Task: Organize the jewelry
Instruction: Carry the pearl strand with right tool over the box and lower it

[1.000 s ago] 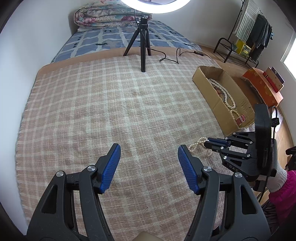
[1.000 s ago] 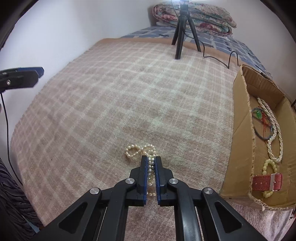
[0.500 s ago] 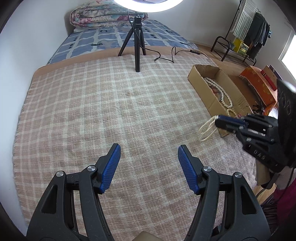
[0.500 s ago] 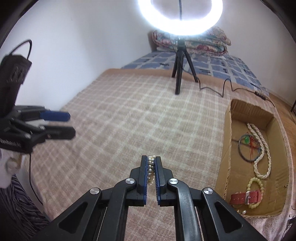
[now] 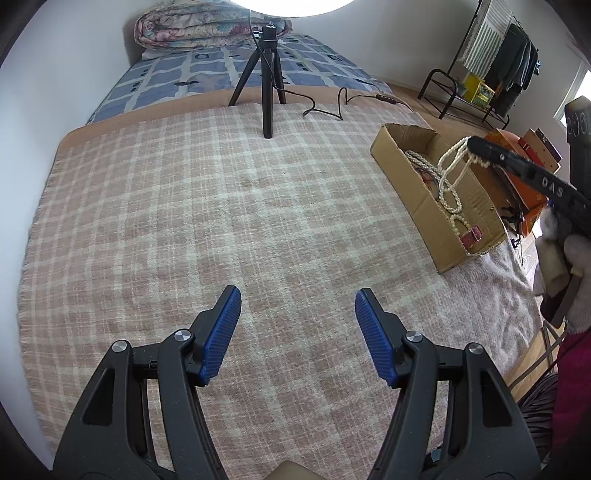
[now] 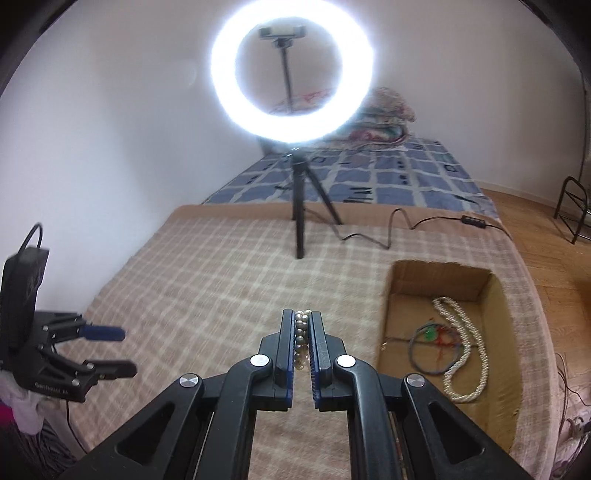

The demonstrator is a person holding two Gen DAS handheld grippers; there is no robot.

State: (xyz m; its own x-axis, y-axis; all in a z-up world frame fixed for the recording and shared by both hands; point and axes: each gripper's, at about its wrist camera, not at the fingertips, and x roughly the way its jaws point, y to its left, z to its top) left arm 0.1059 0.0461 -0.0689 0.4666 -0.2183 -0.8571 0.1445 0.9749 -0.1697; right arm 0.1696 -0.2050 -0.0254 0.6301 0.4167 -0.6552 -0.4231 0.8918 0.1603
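My right gripper [image 6: 302, 321] is shut on a pearl necklace [image 6: 301, 332]. In the left wrist view the right gripper [image 5: 474, 146] holds it in the air and the pearl necklace [image 5: 451, 173] hangs in loops above the cardboard box [image 5: 413, 195]. The box [image 6: 391, 325] sits on the plaid blanket and holds another pearl necklace [image 6: 467, 350], a dark cord with a green bead [image 6: 428, 341], a bead bracelet [image 5: 458, 223] and a red watch strap [image 5: 472, 236]. My left gripper [image 5: 297, 328] is open and empty, low over the blanket; it also shows in the right wrist view [image 6: 110, 349].
A ring light on a black tripod [image 6: 298, 206] stands at the blanket's far edge, with its cable [image 6: 391, 229] trailing right. Folded bedding [image 5: 207, 27] lies at the back. An orange box [image 5: 524, 173] and a clothes rack [image 5: 491, 66] stand at the right.
My right gripper has lifted the pearl necklace off the blanket and carried it up and right, over the cardboard box. My left gripper has stayed open in place.
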